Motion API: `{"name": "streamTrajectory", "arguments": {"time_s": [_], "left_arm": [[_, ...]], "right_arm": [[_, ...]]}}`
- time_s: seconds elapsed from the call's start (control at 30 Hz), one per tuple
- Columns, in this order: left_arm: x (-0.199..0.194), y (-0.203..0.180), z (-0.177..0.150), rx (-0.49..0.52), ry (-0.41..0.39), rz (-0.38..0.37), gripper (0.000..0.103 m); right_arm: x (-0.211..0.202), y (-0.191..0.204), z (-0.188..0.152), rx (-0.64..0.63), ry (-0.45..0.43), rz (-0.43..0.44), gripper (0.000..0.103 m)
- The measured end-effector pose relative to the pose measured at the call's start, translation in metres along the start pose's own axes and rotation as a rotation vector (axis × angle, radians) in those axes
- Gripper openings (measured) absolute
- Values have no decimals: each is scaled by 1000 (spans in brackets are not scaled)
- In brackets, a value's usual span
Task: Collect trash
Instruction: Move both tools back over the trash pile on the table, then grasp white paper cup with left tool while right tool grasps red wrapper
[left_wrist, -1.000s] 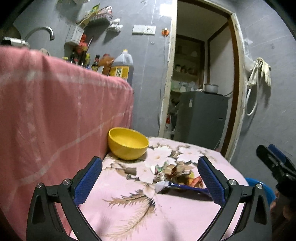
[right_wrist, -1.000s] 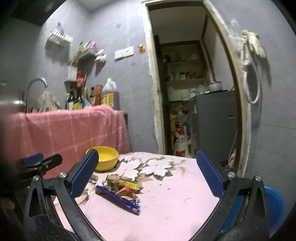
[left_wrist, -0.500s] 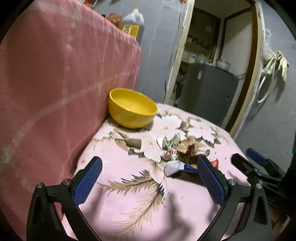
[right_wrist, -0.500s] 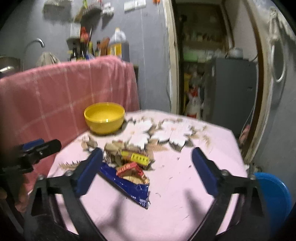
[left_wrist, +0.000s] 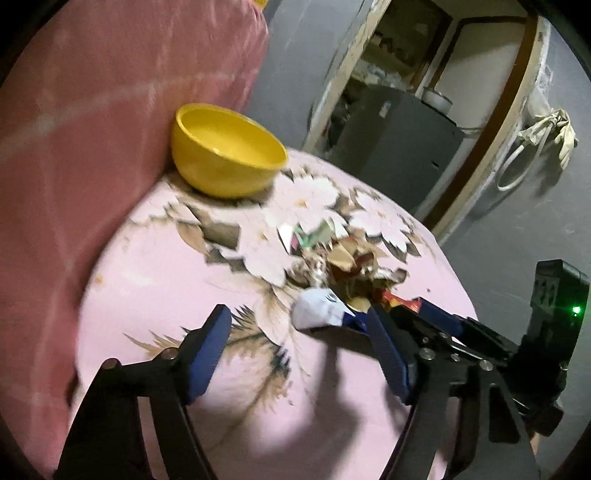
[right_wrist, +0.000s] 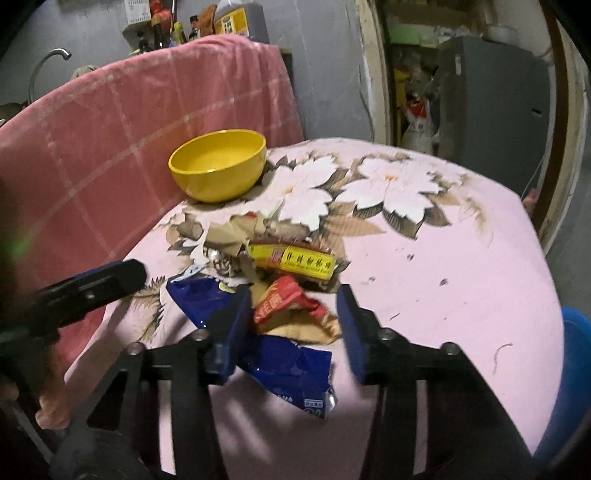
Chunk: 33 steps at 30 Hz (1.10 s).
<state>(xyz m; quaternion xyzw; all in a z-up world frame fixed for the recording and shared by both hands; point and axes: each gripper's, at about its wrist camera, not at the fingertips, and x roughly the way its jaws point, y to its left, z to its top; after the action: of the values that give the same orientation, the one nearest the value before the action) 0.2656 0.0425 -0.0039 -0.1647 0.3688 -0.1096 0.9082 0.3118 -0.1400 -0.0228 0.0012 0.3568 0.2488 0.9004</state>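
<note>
A heap of wrappers lies on the pink floral tablecloth (right_wrist: 461, 295): a blue foil bag (right_wrist: 284, 373), a red and gold wrapper (right_wrist: 291, 314), a yellow packet (right_wrist: 295, 260) and brown paper (right_wrist: 229, 236). My right gripper (right_wrist: 293, 325) is open, its jaws either side of the red wrapper, over the blue bag. My left gripper (left_wrist: 295, 350) is open just short of the heap (left_wrist: 343, 269), near the bag's white end (left_wrist: 317, 310). The right gripper also shows in the left wrist view (left_wrist: 424, 317).
A yellow bowl (right_wrist: 218, 166) stands at the back of the table against a pink checked cloth (right_wrist: 110, 129). A blue bin (right_wrist: 576, 369) sits below the table's right edge. A doorway with a grey cabinet (right_wrist: 491, 103) lies behind.
Both grippers have come down and forward to the heap. The right gripper's jaws have narrowed around the red wrapper. The left gripper's jaws have also narrowed.
</note>
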Motion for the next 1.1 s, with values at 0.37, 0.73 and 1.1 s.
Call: {"name": "streamTrajectory", "arguments": {"time_s": [0.37,0.73,1.1], "left_arm": [[15,-9,-2,-38,105,-75,46],[16,-19,-7,-10,103,-64,26],[-17,-51,-15,78,-3,-83,22]], "right_arm": [[-7,-7,-8,25,17,17,63],[-25,-17,-23,46,-4,23,60],[-76,-19,-35,54,-166,34,60]]}}
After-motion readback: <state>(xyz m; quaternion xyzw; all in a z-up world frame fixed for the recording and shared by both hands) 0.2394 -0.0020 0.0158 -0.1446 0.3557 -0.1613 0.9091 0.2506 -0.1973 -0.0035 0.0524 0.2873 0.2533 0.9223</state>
